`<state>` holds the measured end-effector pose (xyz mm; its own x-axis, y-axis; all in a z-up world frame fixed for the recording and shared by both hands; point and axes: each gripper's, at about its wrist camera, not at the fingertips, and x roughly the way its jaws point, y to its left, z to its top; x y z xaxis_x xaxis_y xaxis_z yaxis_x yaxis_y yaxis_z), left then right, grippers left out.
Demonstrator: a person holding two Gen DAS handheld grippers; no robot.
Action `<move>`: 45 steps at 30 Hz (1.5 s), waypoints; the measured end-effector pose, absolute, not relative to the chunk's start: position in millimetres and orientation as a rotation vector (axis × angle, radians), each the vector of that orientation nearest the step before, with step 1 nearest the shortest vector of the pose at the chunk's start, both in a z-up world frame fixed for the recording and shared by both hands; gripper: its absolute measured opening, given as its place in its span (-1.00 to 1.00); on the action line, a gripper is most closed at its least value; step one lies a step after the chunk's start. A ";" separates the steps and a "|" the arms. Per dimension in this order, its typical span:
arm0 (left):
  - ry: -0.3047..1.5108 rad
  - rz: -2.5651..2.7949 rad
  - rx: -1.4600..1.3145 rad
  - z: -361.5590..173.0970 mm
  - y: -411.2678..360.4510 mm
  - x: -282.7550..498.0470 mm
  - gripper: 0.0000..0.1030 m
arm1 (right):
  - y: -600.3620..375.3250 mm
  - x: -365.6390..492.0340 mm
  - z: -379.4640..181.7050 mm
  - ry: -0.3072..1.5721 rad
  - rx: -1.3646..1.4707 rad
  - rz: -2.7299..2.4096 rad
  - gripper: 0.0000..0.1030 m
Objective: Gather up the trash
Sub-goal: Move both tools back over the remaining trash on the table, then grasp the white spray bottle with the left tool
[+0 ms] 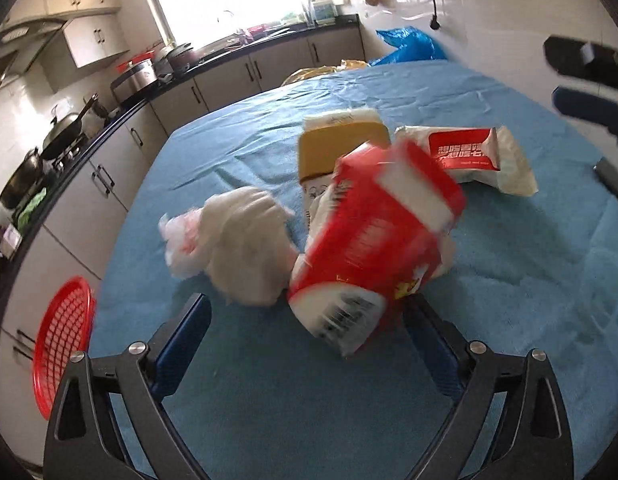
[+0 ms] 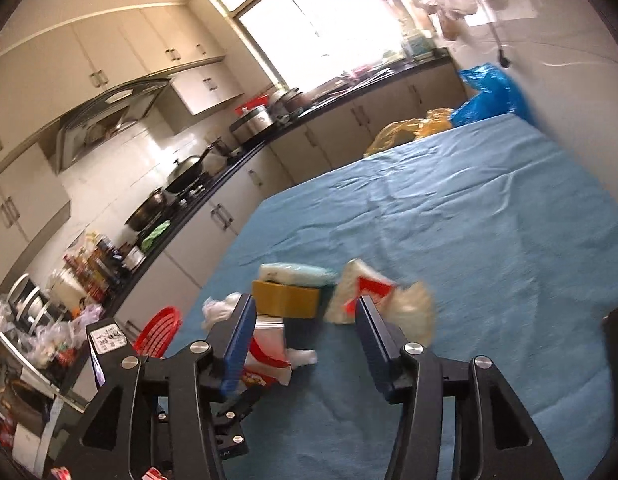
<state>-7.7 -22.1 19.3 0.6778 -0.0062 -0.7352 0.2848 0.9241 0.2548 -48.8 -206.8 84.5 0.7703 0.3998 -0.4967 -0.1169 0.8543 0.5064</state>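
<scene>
On the blue tablecloth (image 1: 269, 408) lies a heap of trash. A red snack bag (image 1: 377, 240), blurred and tilted, sits between the fingers of my left gripper (image 1: 307, 320), which is open; the bag is close to the right finger and well apart from the left one. Beside it are a crumpled white tissue wad (image 1: 237, 248), a yellow box (image 1: 341, 152) and a white-and-red packet (image 1: 469, 152). My right gripper (image 2: 305, 320) is open above the cloth, with the yellow box (image 2: 287, 300) and the packet (image 2: 373, 292) ahead of its tips and nothing gripped. It also shows at upper right (image 1: 561, 80).
A red mesh basket (image 1: 63, 344) hangs off the table's left edge, toward the cabinets. Blue (image 1: 413, 42) and yellow (image 1: 309, 74) plastic bags lie beyond the far edge. A kitchen counter (image 2: 213, 192) with pots runs along the left.
</scene>
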 end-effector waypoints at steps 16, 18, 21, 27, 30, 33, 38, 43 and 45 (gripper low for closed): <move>0.812 -0.246 0.201 21.4 -15.4 4.1 -0.19 | -235.5 6.3 29.5 0.824 0.522 0.176 0.36; 0.827 -0.273 0.180 22.2 -13.1 0.0 -0.08 | -230.4 8.1 26.8 0.833 0.513 0.205 0.19; 0.832 -0.309 0.177 24.0 -10.8 -14.2 0.42 | -223.5 11.1 21.4 0.865 0.497 0.250 -0.41; 0.827 -0.308 0.189 28.2 3.1 -41.1 0.48 | -215.0 1.5 31.7 0.801 0.495 0.338 -0.86; 0.822 -0.262 0.187 30.1 10.6 -39.0 0.50 | -215.8 -5.9 36.3 0.769 0.495 0.339 -0.88; 0.820 -0.219 0.181 32.6 12.0 -26.7 0.50 | -217.5 -11.2 38.1 0.758 0.502 0.341 -0.88; 0.826 -0.194 0.209 36.2 -1.2 0.8 0.47 | -222.4 -15.3 42.0 0.750 0.520 0.341 -0.84; 0.871 -0.214 0.263 31.4 -20.6 23.2 0.11 | -233.7 -15.5 37.5 0.766 0.569 0.335 -0.83; 0.878 -0.211 0.291 27.7 -29.0 28.1 0.11 | -235.1 -13.9 35.2 0.778 0.581 0.339 -0.83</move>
